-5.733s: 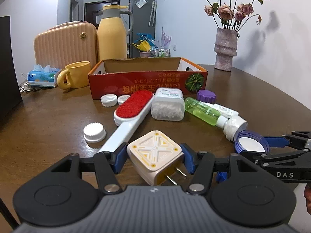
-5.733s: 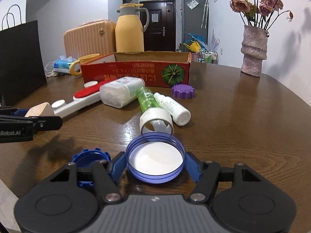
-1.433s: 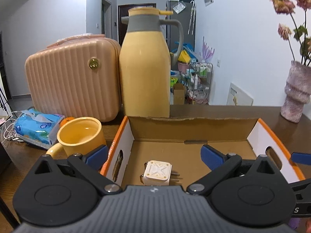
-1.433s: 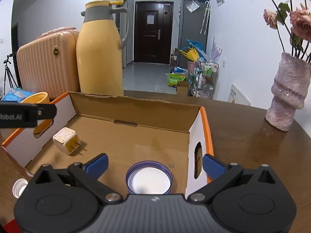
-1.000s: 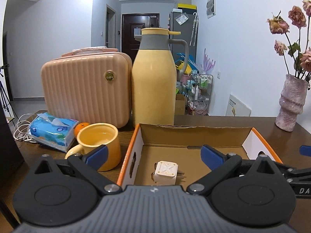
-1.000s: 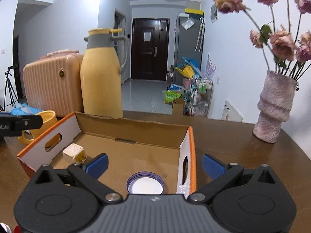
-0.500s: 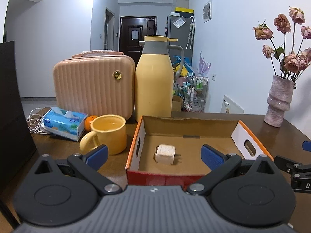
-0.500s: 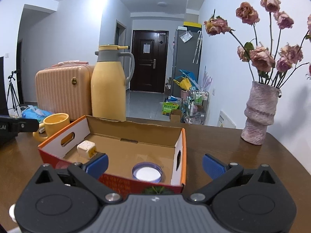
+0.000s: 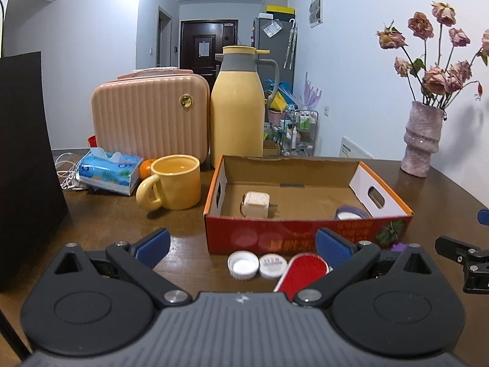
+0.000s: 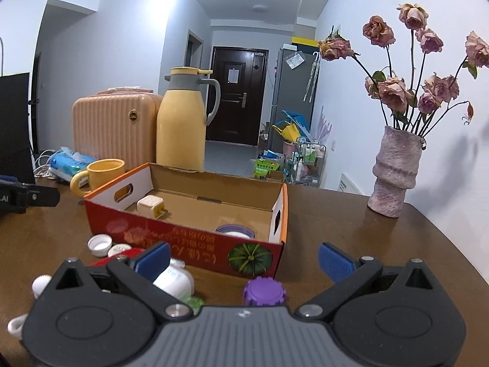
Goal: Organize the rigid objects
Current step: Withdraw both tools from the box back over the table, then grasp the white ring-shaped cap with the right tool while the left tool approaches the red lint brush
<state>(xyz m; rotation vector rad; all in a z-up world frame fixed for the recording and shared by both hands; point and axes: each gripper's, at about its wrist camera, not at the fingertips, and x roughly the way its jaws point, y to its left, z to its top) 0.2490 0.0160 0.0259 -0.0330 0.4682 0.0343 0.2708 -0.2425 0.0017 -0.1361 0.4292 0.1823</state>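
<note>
The red cardboard box point(image 9: 305, 238) point(image 10: 183, 238) stands on the brown table. Inside lie a cream plug adapter point(image 9: 256, 204) point(image 10: 150, 206) at the left and a blue-rimmed lid point(image 9: 351, 213) point(image 10: 234, 231) at the right. My left gripper point(image 9: 241, 244) is open and empty, in front of the box. My right gripper point(image 10: 243, 260) is open and empty, near the box's right front corner. Before the box lie two white caps point(image 9: 243, 264) point(image 10: 99, 245), a red lint brush point(image 9: 302, 272), a white bottle point(image 10: 174, 281) and a purple cap point(image 10: 264, 291).
A yellow mug point(image 9: 172, 182), a tissue pack point(image 9: 107, 171), a pink case point(image 9: 151, 116) and a yellow thermos point(image 9: 238, 107) stand behind and left of the box. A vase of dried roses point(image 10: 394, 171) stands at the right. A black bag point(image 9: 24, 168) is at far left.
Both grippers have pulled back and away from the box, open and empty. The plug adapter and lid stay in the box; loose caps and brush have come into view.
</note>
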